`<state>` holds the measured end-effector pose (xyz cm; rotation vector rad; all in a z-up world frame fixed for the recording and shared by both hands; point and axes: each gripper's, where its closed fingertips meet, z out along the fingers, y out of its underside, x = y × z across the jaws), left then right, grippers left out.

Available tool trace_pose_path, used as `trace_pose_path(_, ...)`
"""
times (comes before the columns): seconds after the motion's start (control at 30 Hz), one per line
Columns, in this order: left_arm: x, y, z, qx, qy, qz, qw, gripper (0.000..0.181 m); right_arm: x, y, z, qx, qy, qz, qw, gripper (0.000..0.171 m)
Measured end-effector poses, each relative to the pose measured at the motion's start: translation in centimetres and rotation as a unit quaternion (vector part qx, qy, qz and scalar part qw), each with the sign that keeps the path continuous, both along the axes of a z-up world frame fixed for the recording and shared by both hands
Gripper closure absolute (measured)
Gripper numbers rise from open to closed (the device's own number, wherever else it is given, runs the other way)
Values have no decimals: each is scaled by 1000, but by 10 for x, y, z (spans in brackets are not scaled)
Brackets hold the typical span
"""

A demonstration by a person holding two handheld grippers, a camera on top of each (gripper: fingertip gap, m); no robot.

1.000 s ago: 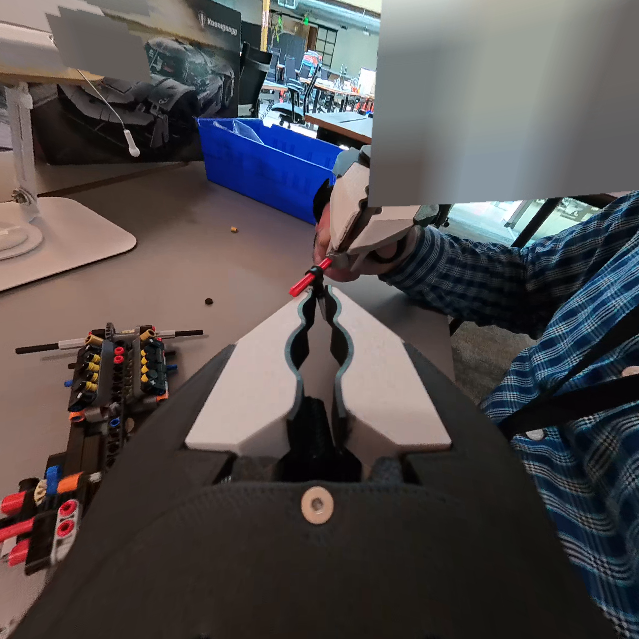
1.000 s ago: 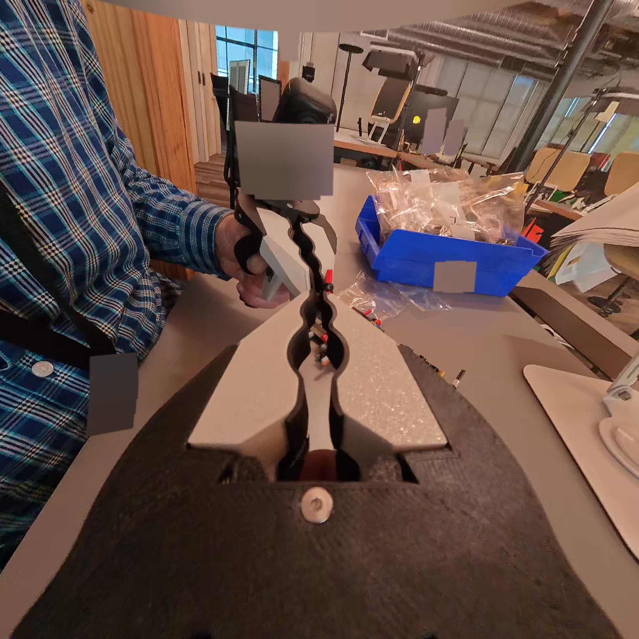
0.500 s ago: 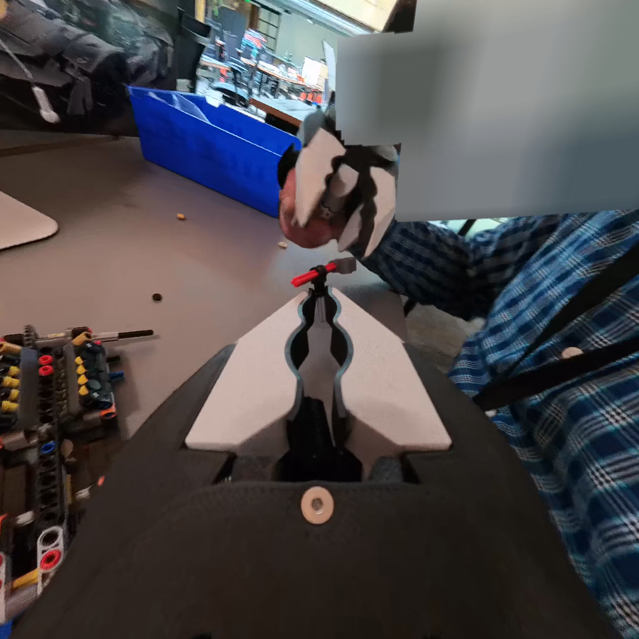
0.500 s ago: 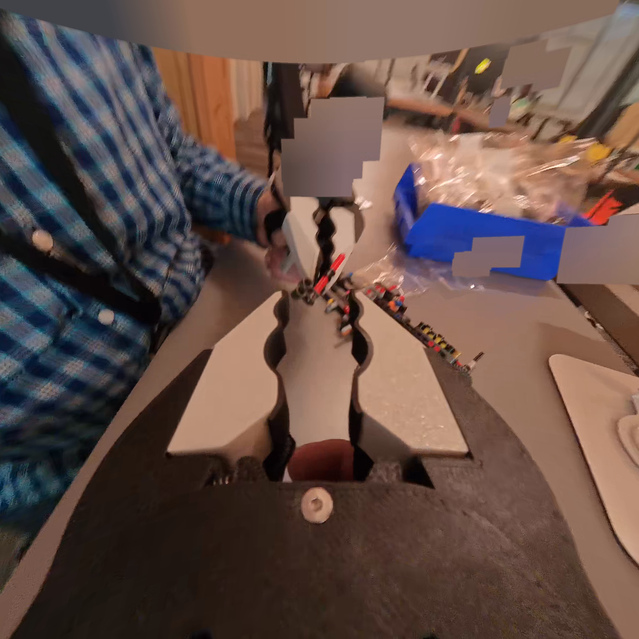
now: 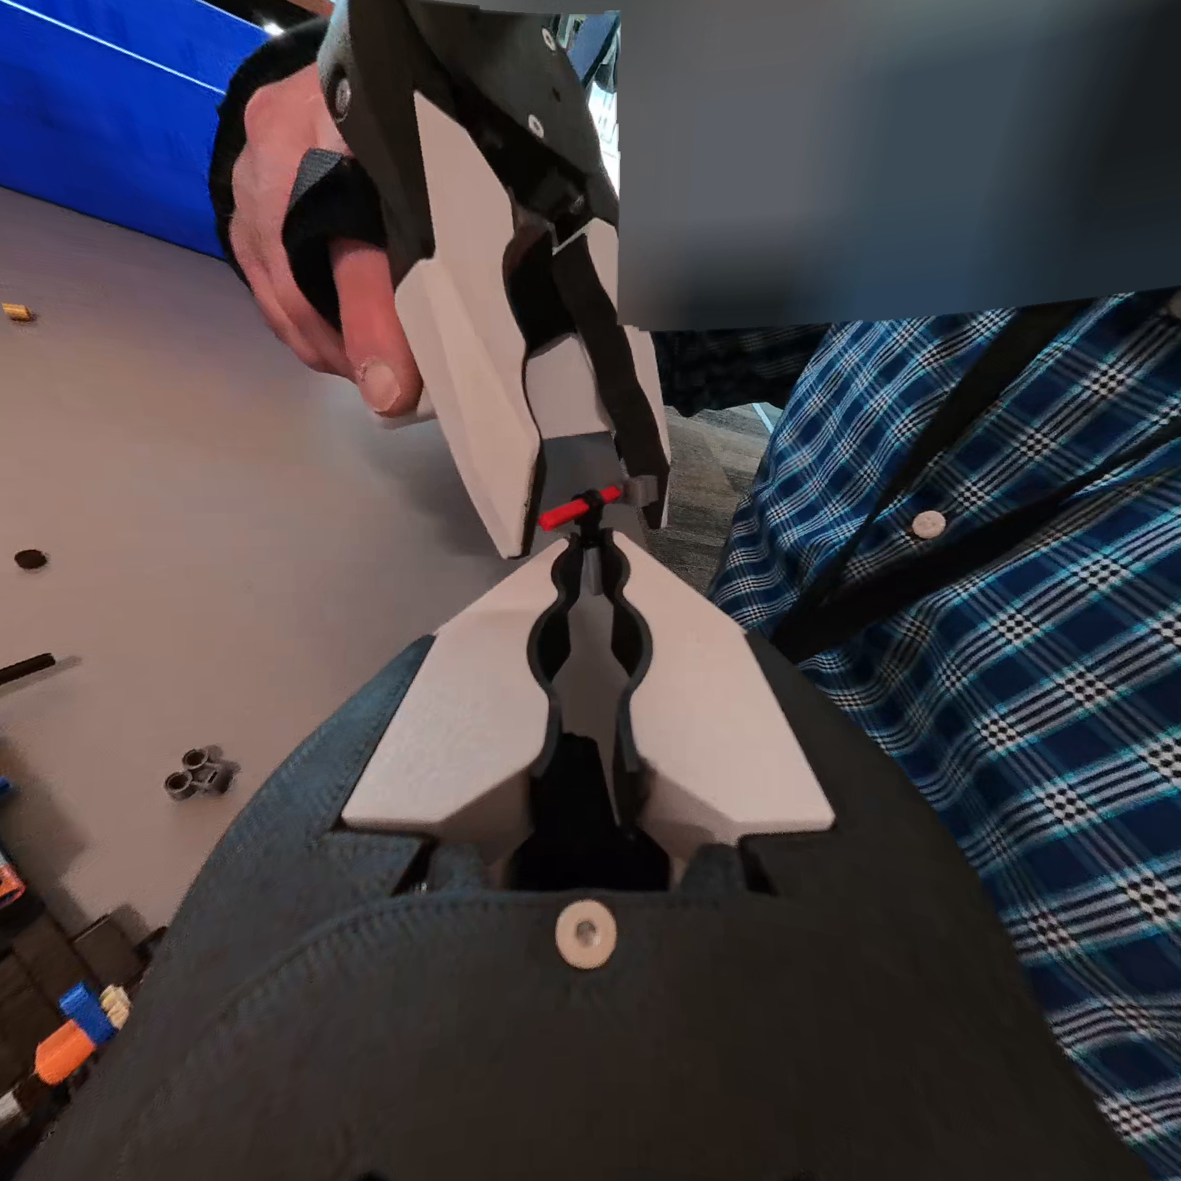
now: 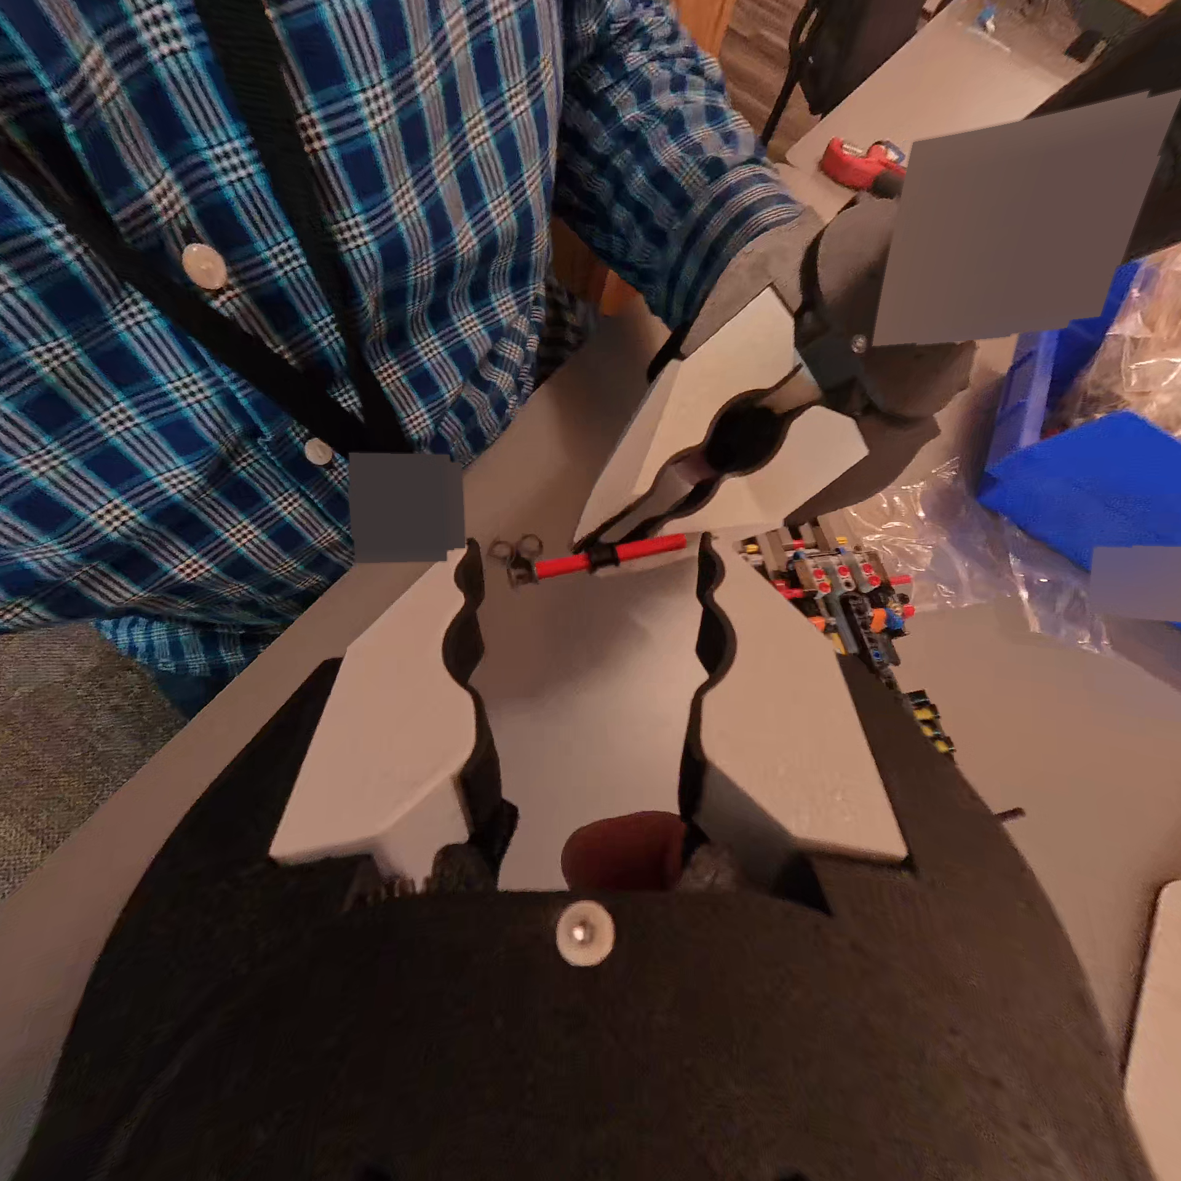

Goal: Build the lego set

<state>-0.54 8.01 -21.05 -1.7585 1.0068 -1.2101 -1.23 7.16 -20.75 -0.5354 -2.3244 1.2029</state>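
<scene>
Broadly, the grey bench [image 6: 594, 645] lies bare between the spread right tongs [image 6: 586, 549], its near edge running beside the person's plaid shirt [image 6: 319, 192]. At the right, the part-built lego model [image 6: 843, 594] sits near a blue bin [image 6: 1080, 486]. The left tongs [image 5: 589, 543] are pressed together on a black connector [image 5: 589, 511] carrying a red axle [image 5: 562, 513], held above the bench between the right tongs' tips.

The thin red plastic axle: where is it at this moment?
The thin red plastic axle is off the table, its black connector pinched at the tips of the left claw. It lies crosswise between the spread fingers of the right claw.
</scene>
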Motion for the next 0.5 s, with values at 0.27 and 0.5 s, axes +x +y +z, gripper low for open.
trace_pose_path(0.27, 5, -5, -1, -15, -4, -34, 999, 176, 6, -2, 0, -2, 5, 9, 1000, 115)
trace_pose_path(0.5, 9, -8, -1, -11, 0, -47, 999, 176, 11, -4, 0, 10, 14, 17, 1000, 117)
